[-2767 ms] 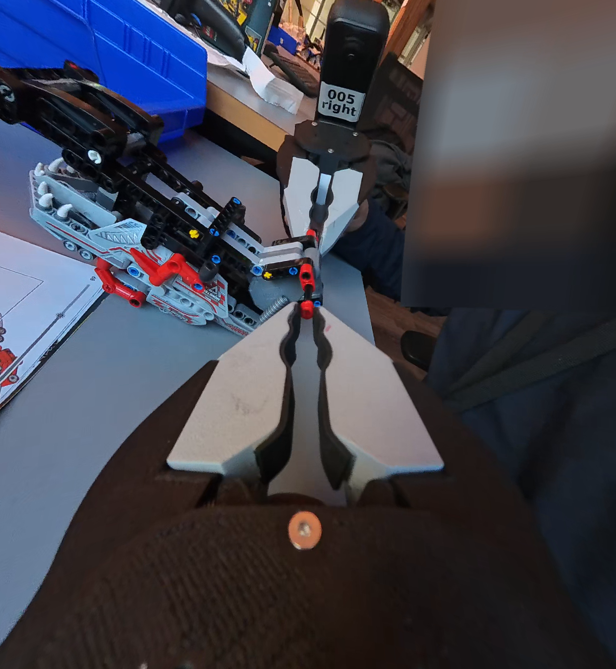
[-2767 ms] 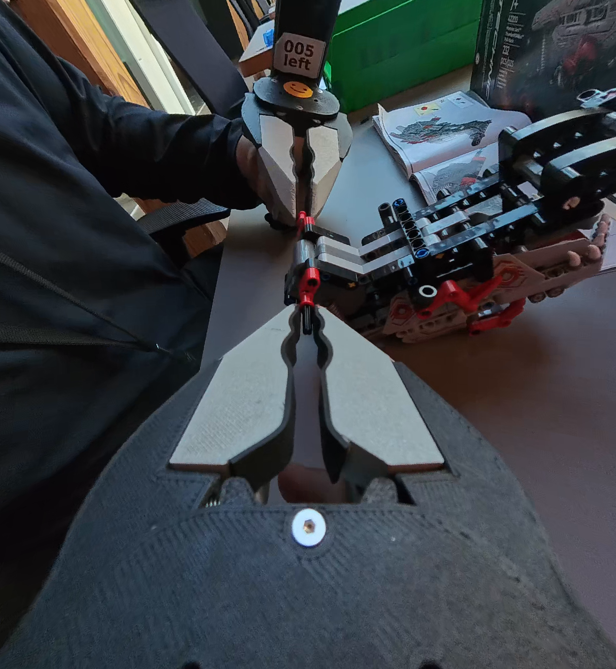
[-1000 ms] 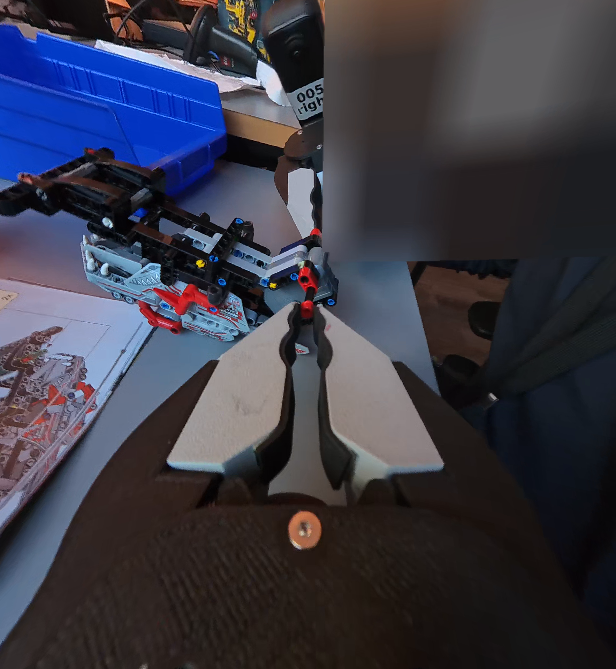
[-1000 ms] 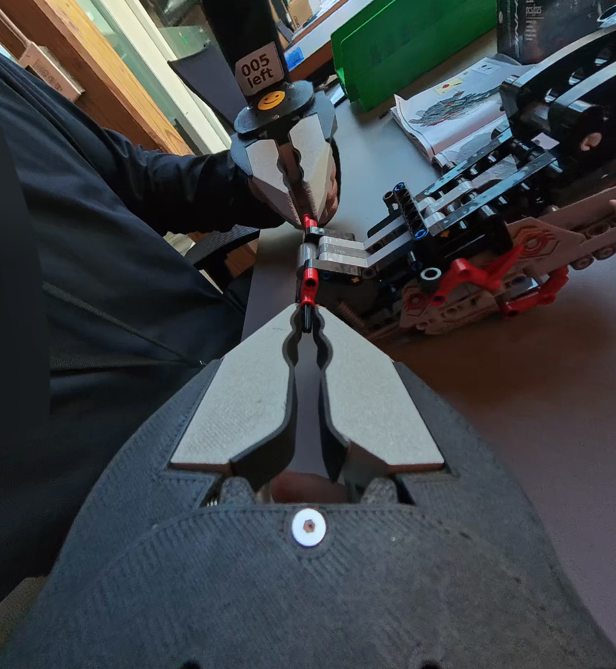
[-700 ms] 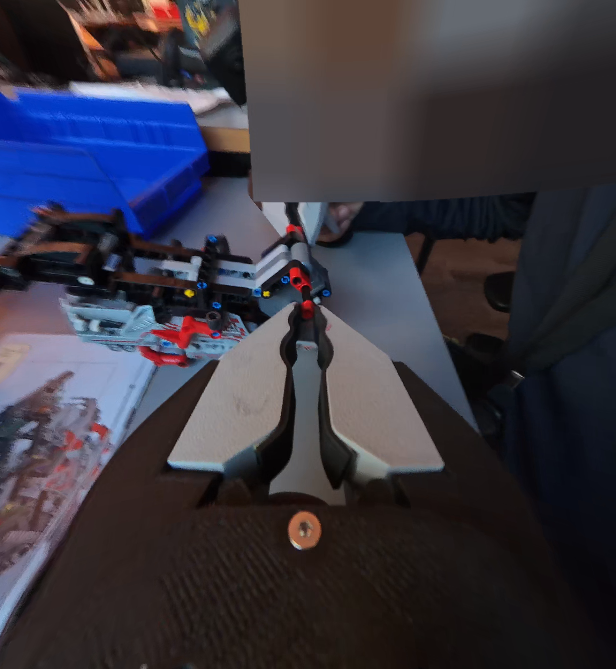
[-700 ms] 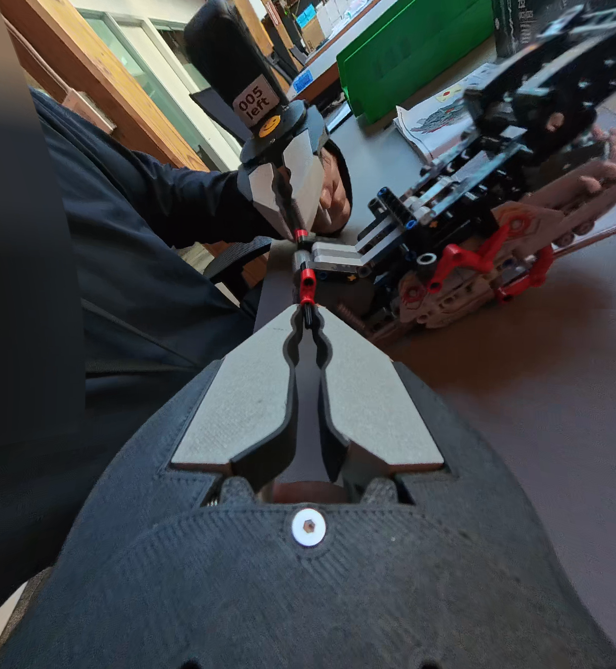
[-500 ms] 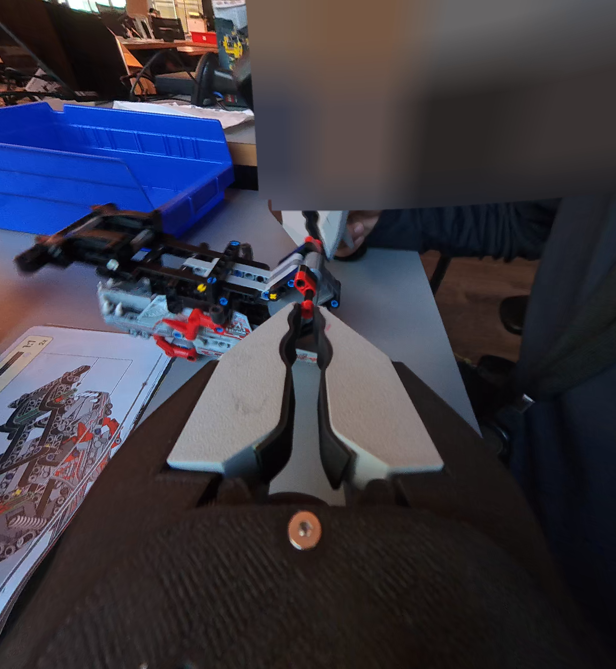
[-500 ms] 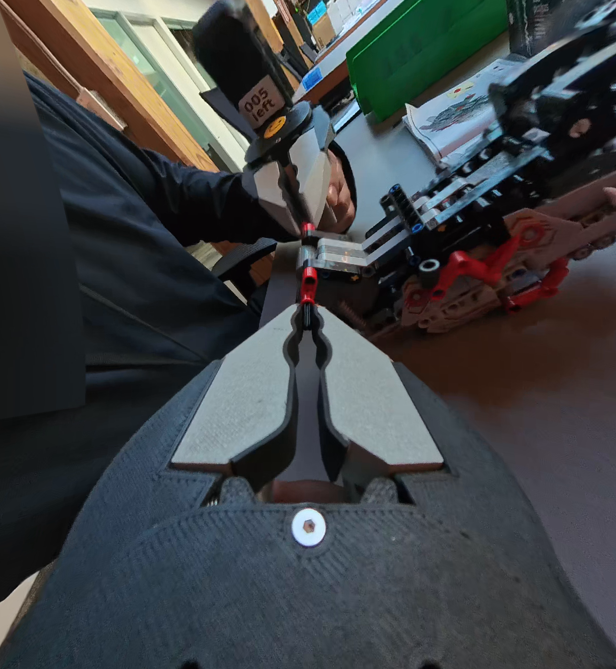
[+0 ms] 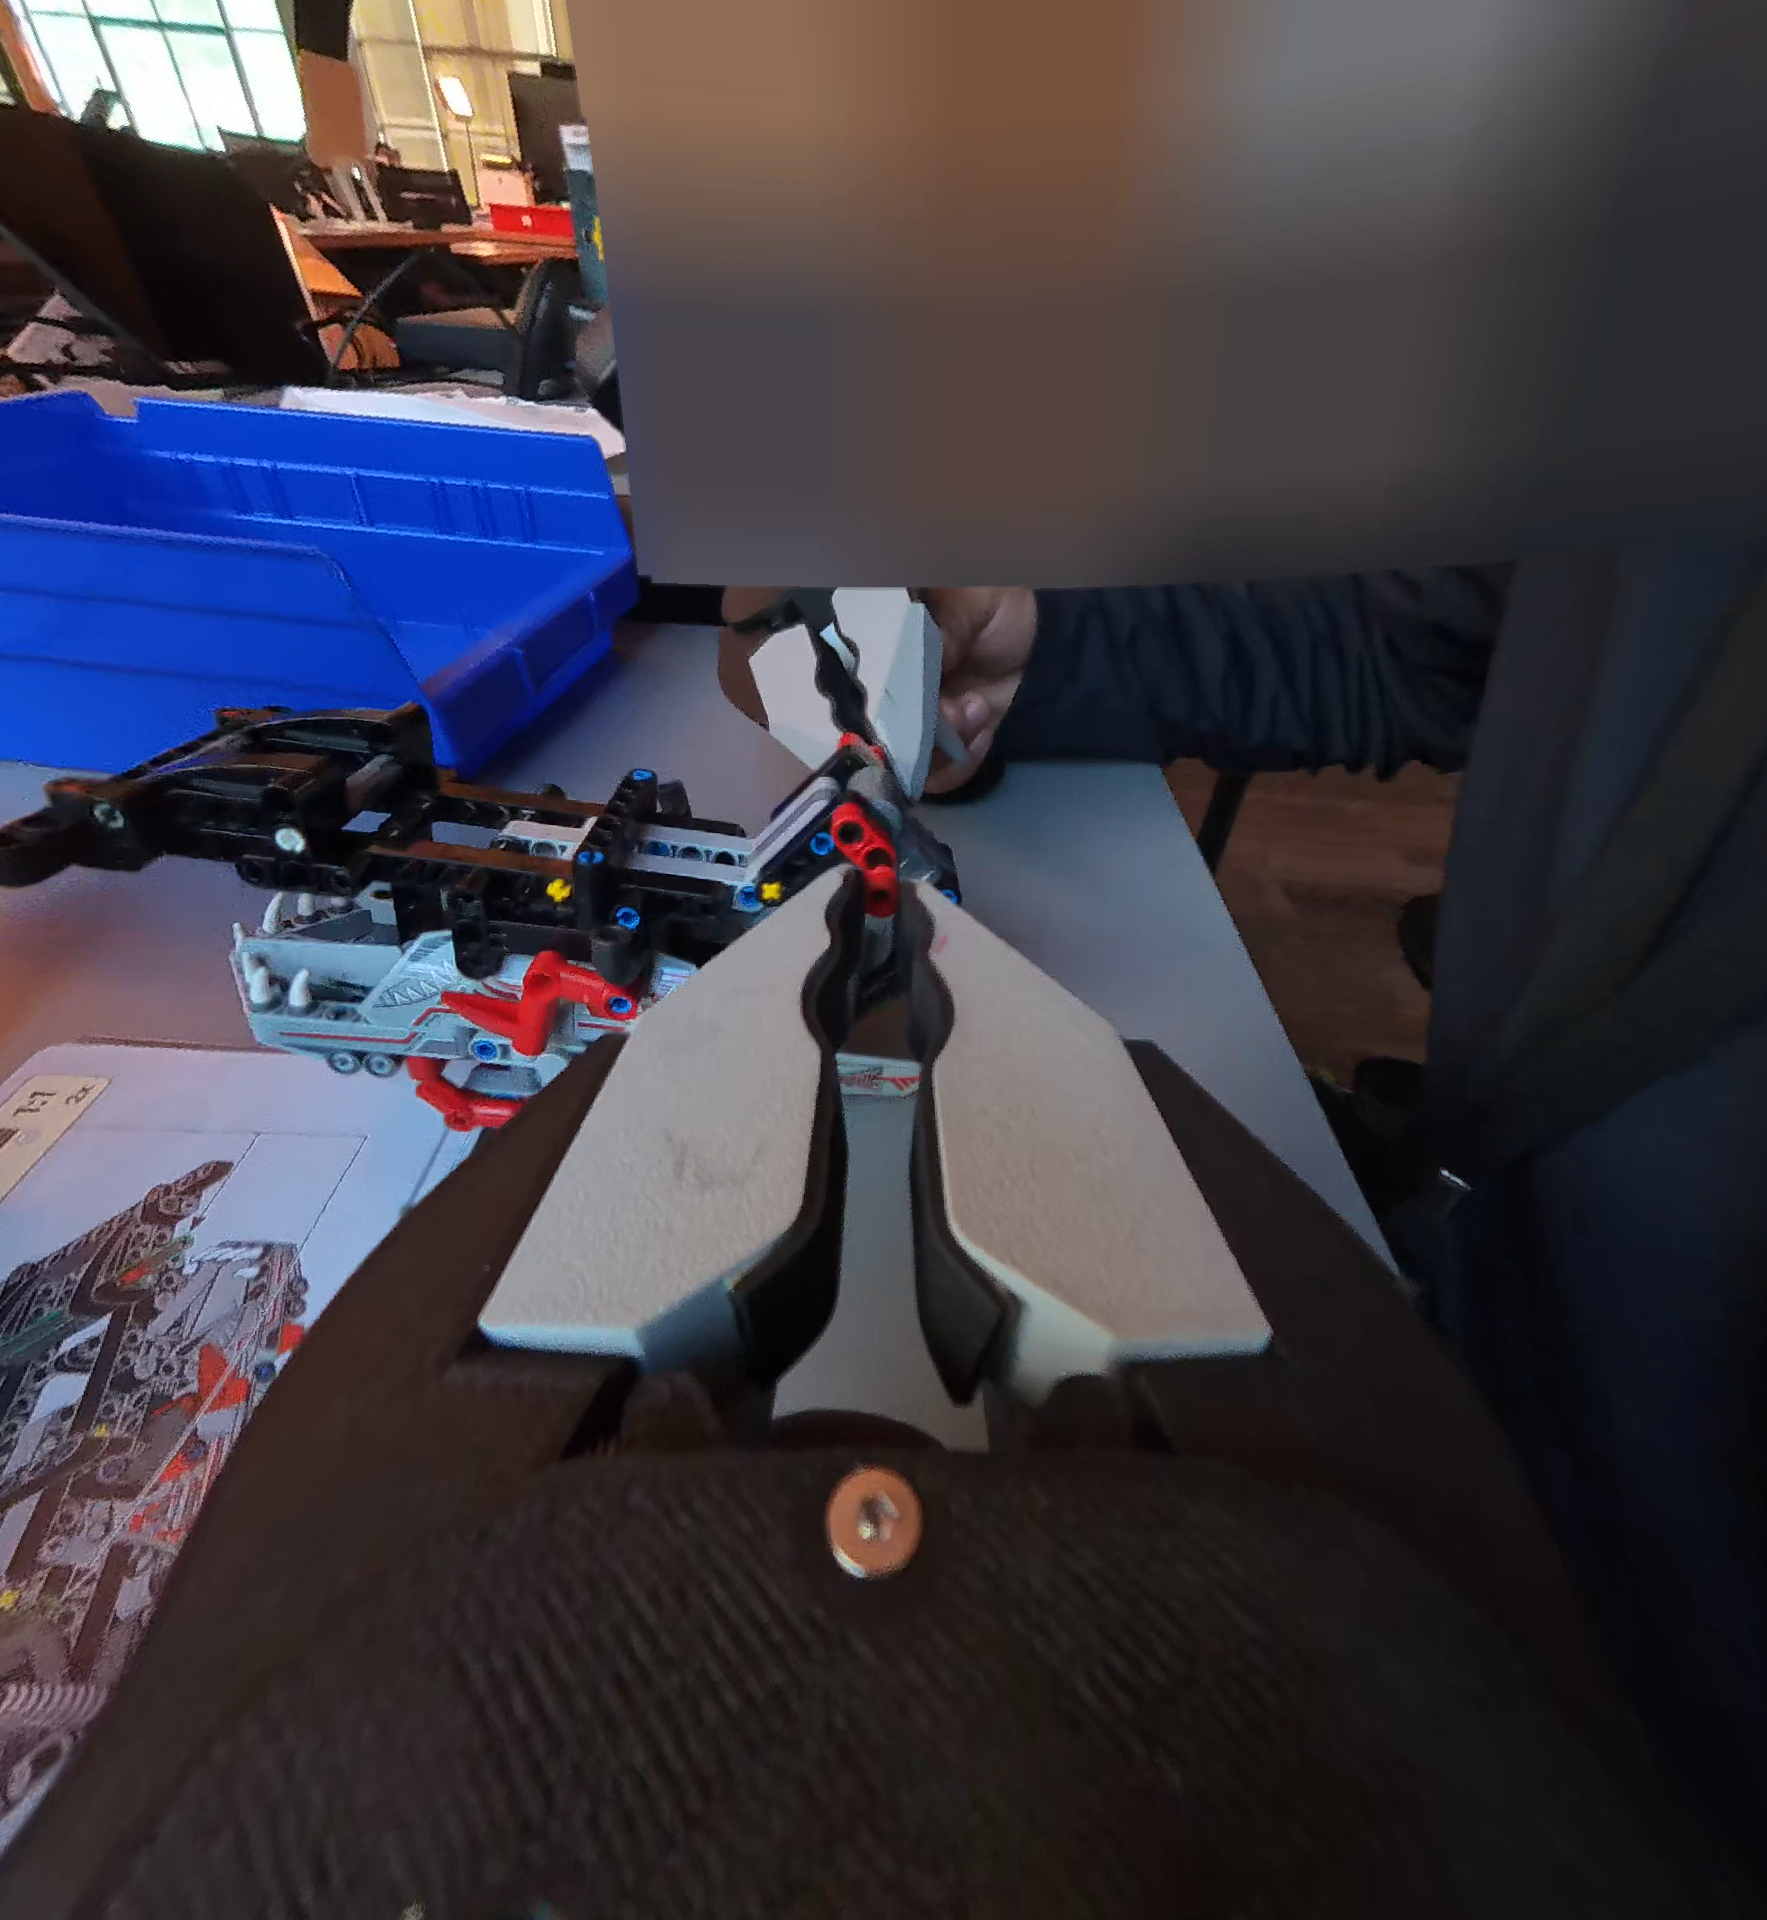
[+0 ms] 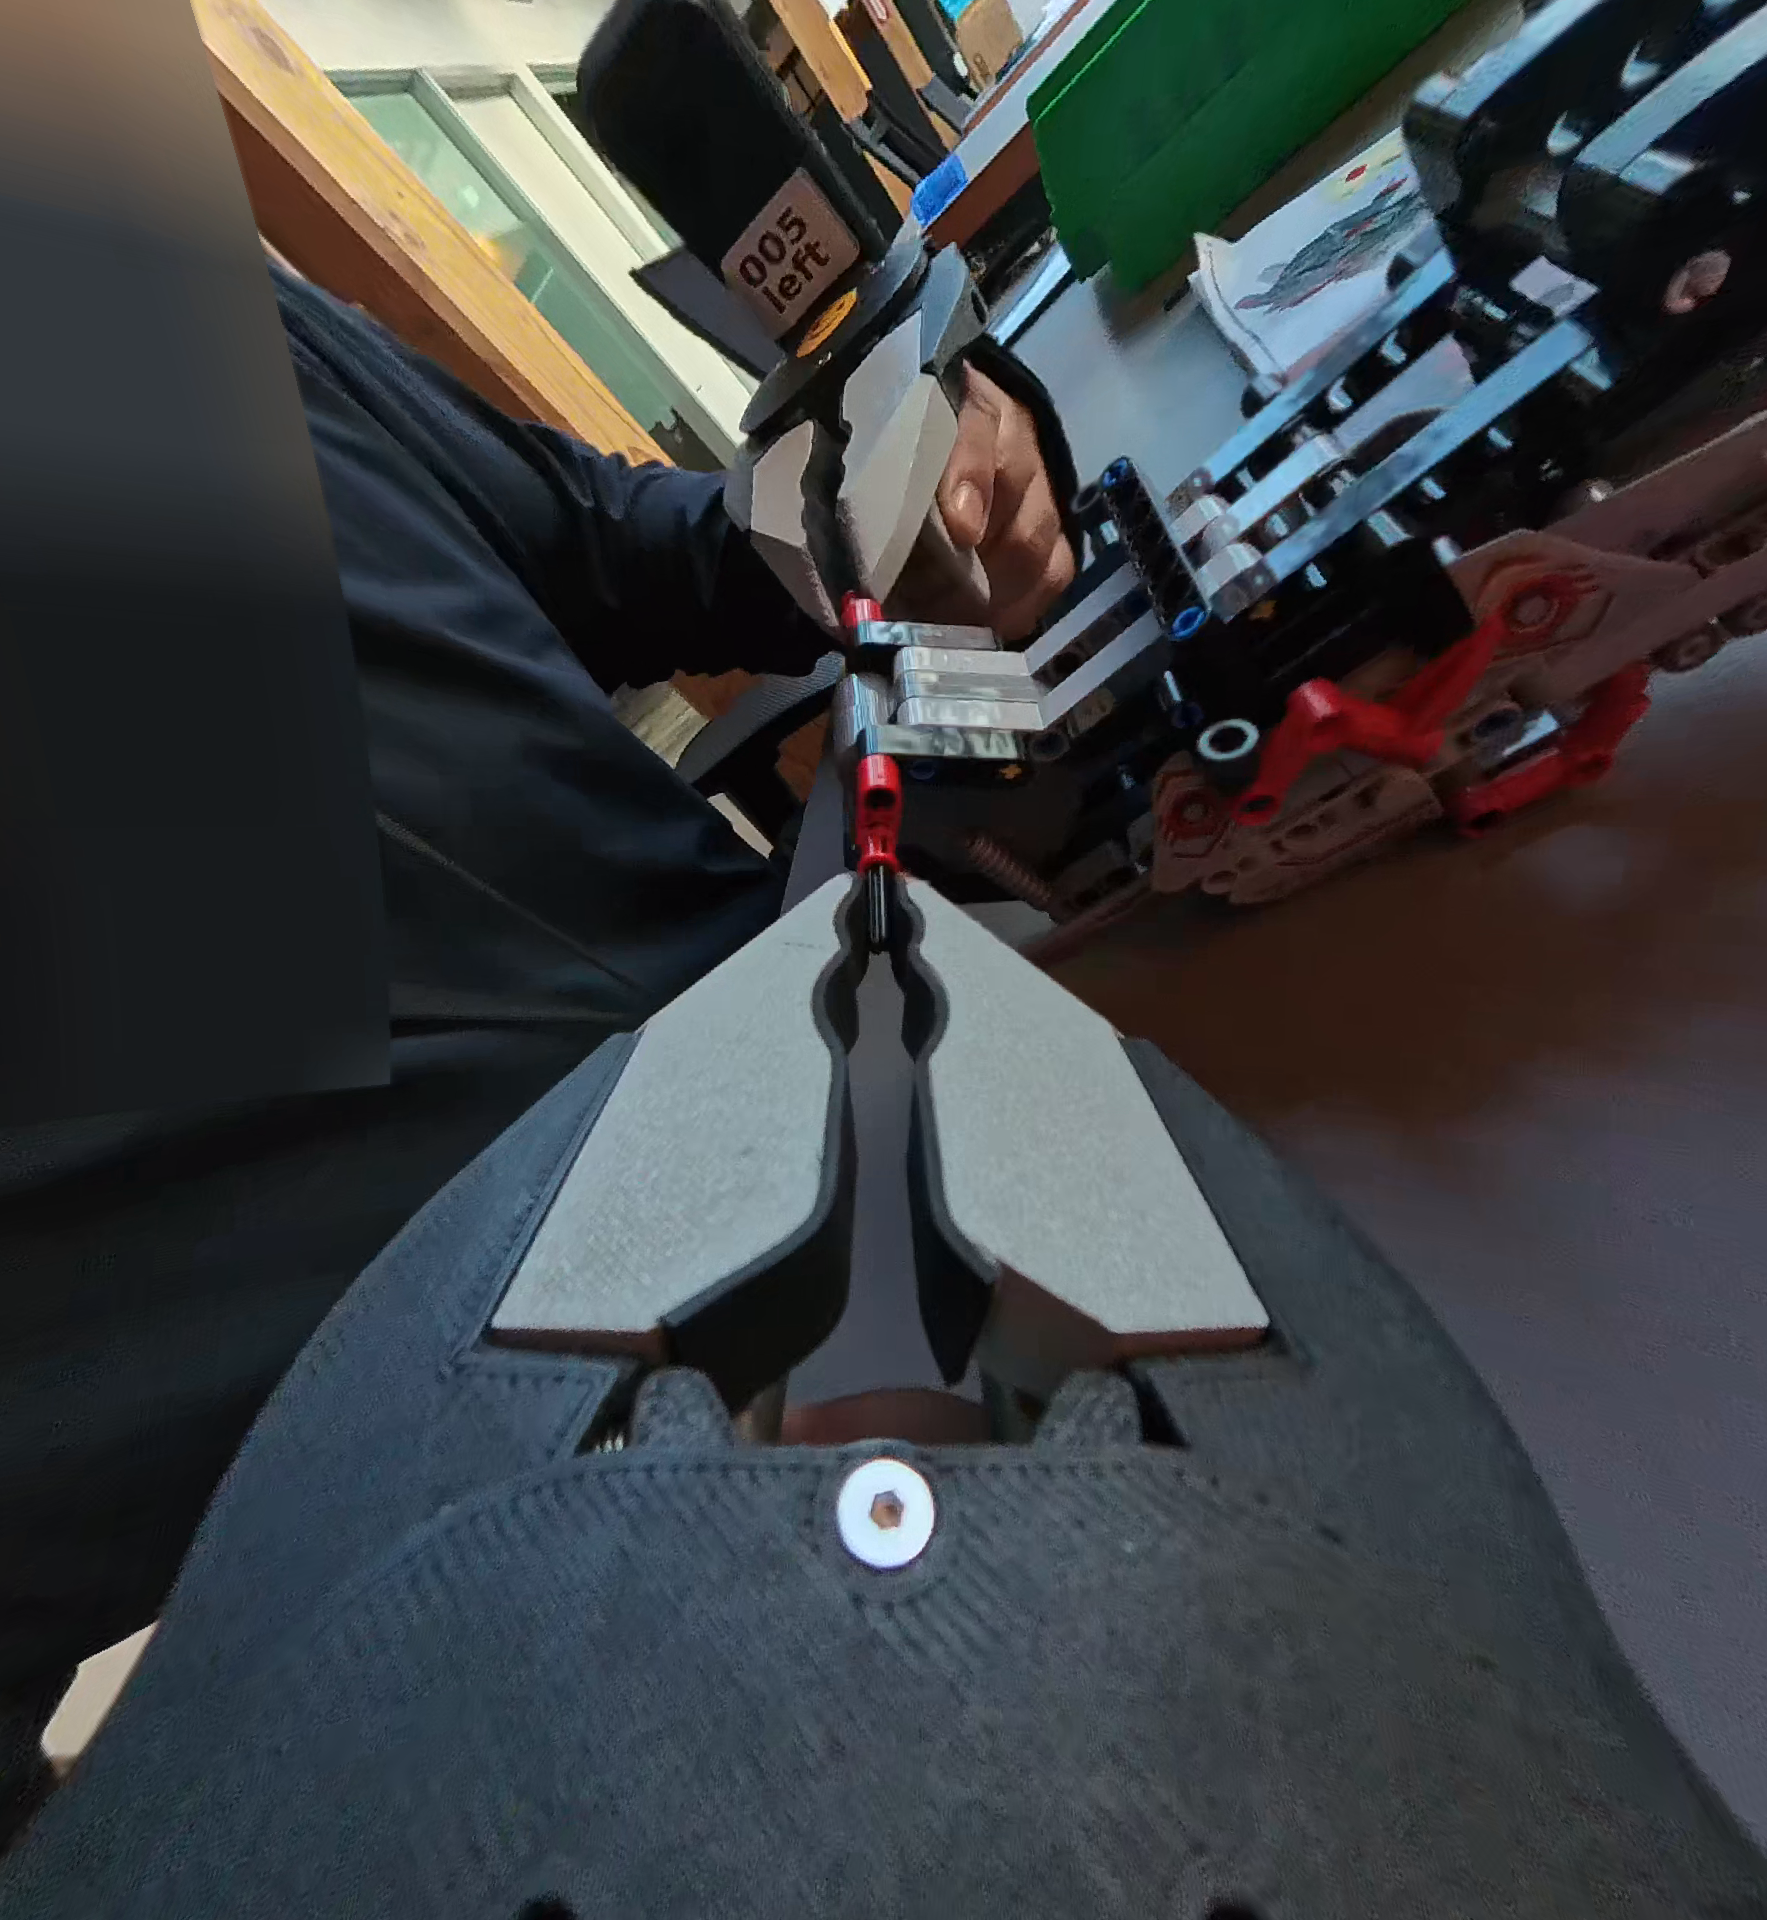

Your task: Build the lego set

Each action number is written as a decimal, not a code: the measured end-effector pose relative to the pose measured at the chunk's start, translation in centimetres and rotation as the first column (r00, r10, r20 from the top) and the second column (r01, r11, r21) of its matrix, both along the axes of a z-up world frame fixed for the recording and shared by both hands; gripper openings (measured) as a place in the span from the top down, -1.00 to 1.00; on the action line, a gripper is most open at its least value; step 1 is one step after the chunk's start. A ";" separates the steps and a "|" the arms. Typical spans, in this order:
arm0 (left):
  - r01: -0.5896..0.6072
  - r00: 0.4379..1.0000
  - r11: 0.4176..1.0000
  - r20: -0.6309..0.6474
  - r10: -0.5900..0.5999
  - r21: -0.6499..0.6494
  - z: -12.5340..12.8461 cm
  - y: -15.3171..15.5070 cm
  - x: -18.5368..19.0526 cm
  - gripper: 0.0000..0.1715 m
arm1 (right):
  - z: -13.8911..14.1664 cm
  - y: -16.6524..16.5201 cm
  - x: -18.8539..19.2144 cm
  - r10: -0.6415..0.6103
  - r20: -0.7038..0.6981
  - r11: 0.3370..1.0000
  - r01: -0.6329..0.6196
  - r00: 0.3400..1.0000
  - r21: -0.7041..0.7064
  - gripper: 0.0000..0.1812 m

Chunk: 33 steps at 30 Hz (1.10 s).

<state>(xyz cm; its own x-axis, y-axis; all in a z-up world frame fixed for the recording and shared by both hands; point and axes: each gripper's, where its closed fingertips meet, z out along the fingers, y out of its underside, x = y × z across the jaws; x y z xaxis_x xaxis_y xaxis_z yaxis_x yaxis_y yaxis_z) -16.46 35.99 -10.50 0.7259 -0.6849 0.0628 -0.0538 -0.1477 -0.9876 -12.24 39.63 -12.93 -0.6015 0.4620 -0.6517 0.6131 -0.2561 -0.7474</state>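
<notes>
The lego model (image 9: 463, 883) is a long black, grey and red build lying over the grey table (image 9: 1066, 883). My left gripper (image 9: 877, 906) is shut on a red connector (image 9: 866, 847) at the model's near end. My right gripper (image 10: 876, 914) is shut on a thin black axle (image 10: 876, 906) that carries a second red connector (image 10: 876, 805) on the opposite side of the same end. The model (image 10: 1378, 665) stretches off to the right. Each gripper shows in the other view, the right (image 9: 863, 727) and the left (image 10: 851, 592), facing one another across the model's end.
A blue bin (image 9: 266, 582) stands behind the model. An open instruction booklet (image 9: 100, 1299) lies at the near left. A green bin (image 10: 1222, 114) and another booklet (image 10: 1315, 249) lie beyond the model. The table edge (image 9: 1263, 1018) and the person's dark clothing are close by. Across from one pair of fingers to the other is roughly 7 cm.
Both grippers have kept their hold on the model's end. The model has swung and tilted between them, now more side-on in the left view, and the left gripper leans more in the right view.
</notes>
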 end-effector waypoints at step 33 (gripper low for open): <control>0.003 0.987 1.000 -0.159 -0.004 -0.008 -1.6 0.5 -0.8 0.84 | 0.4 0.9 -0.4 -0.039 -0.024 0.999 0.038 0.999 -0.024 0.85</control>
<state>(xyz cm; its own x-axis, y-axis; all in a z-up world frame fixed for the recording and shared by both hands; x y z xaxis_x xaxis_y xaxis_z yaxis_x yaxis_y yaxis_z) -17.22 36.48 -12.07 0.7249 -0.6873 -0.0476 -0.2104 -0.1550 -0.9653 -12.66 40.55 -12.56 -0.5995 0.4697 -0.6481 0.5841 -0.2968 -0.7554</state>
